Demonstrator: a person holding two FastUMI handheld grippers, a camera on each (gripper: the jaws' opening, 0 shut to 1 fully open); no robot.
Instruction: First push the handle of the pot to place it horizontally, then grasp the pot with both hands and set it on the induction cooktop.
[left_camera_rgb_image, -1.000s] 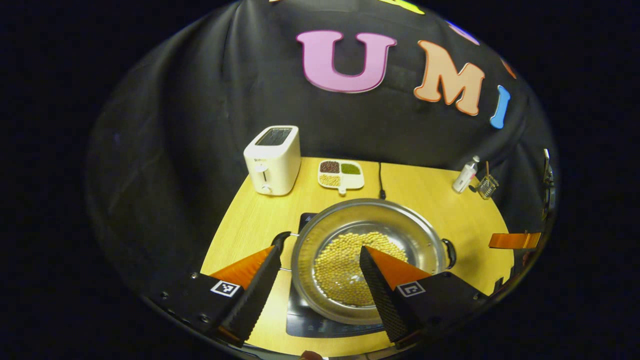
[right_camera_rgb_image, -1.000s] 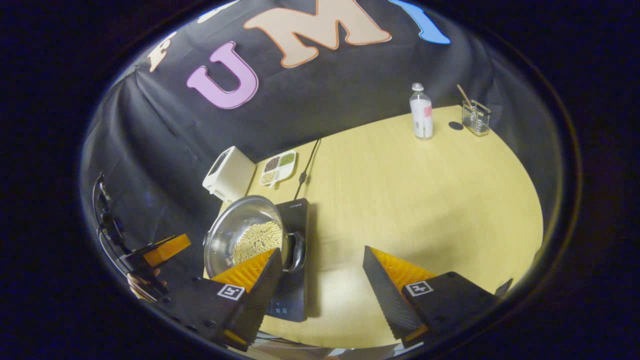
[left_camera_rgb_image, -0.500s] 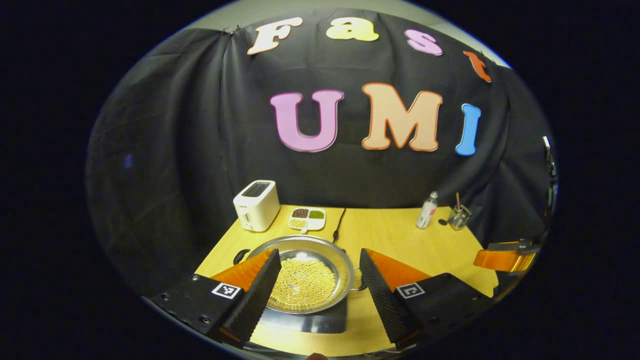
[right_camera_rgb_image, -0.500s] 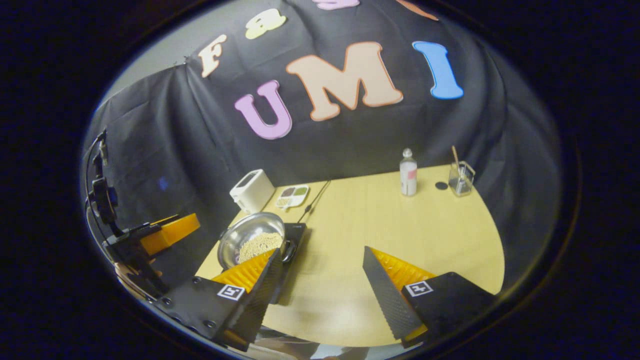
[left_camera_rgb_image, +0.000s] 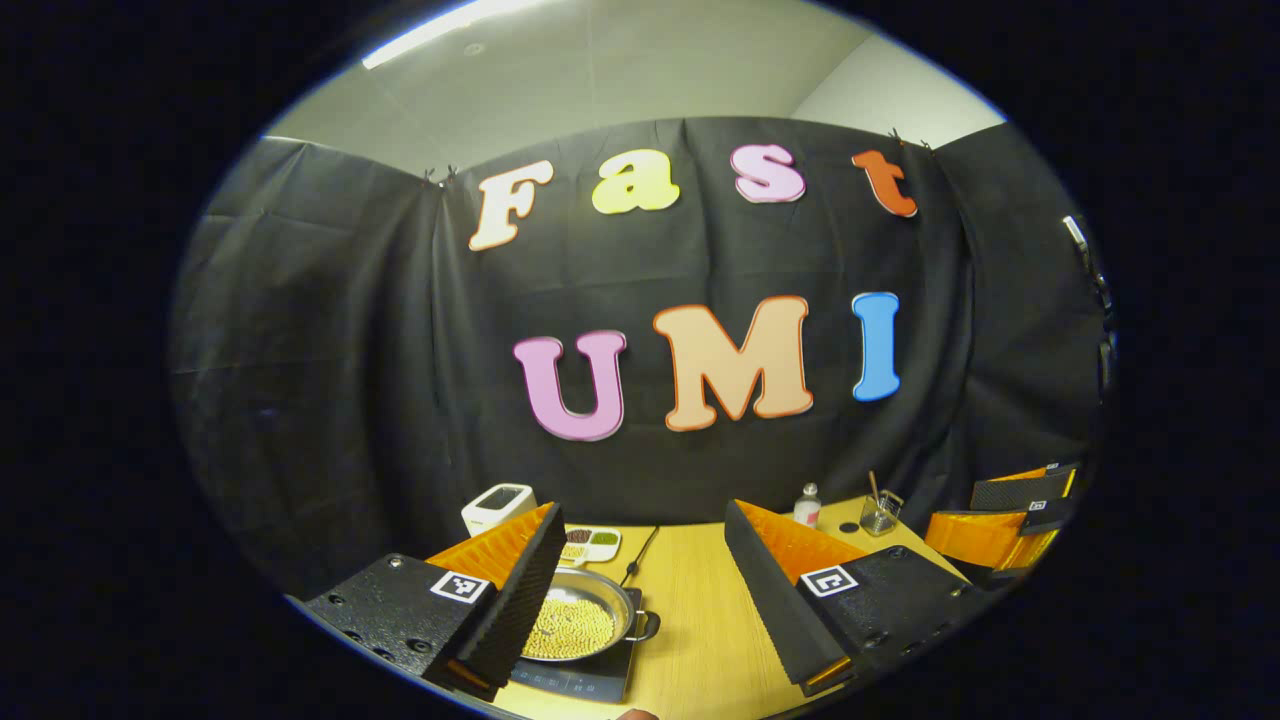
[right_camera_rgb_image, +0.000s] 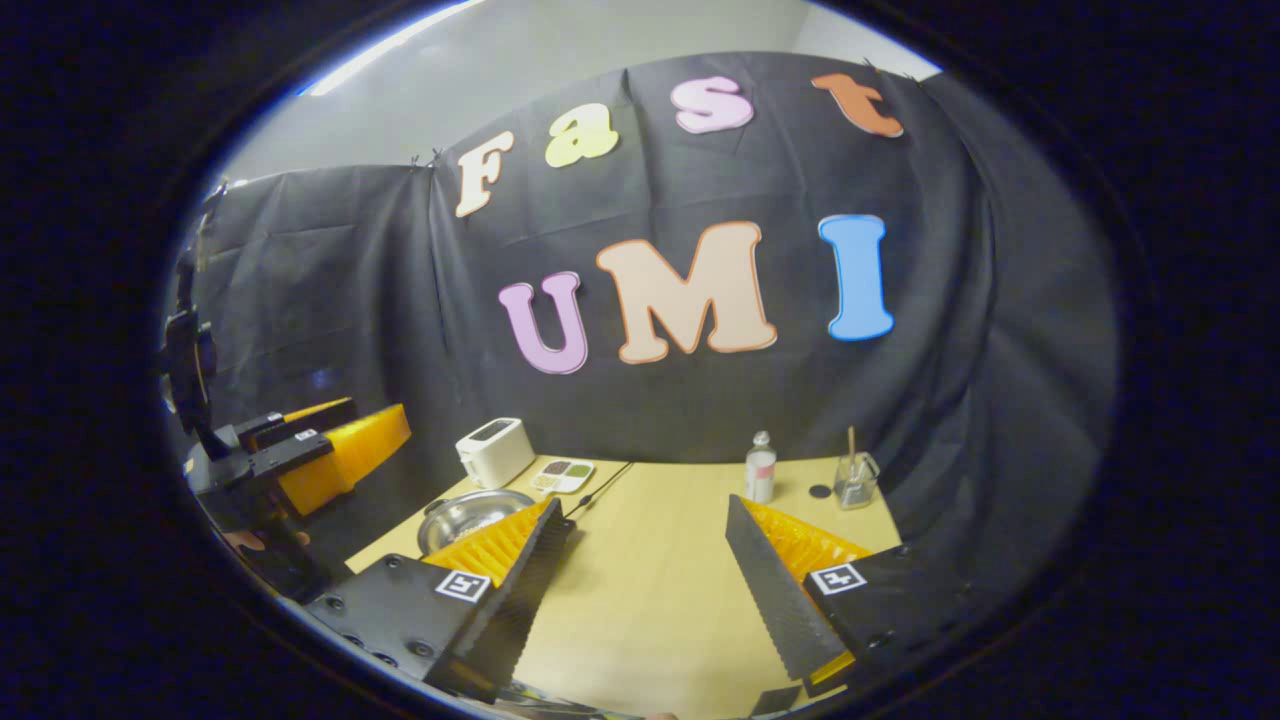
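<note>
Surface: light wood top, rounded far edge, black cloth wall behind, pale ceiling with a strip light above.

Counts:
- 1 pot, steel, sitting on the induction cooktop, filled with yellow beans. One side handle shows, sticking out to the right in left gripper view. In right gripper view the pot is partly behind the left finger.
- 1 white toaster, back left.
- 1 divided dish with 3 kinds of grains, just beside the toaster.
- 1 black cable running back to the wall.
- 1 small bottle, pink label; text too small to read.
- 1 clear glass holder with a stick in it, near the bottle; 1 small dark disc between them.

Left gripper: jaws spread wide, nothing between them, held above the surface's near edge. Right gripper: jaws also released, empty, well right of the pot.

No readable brand text; cooktop panel marks too blurred.
</note>
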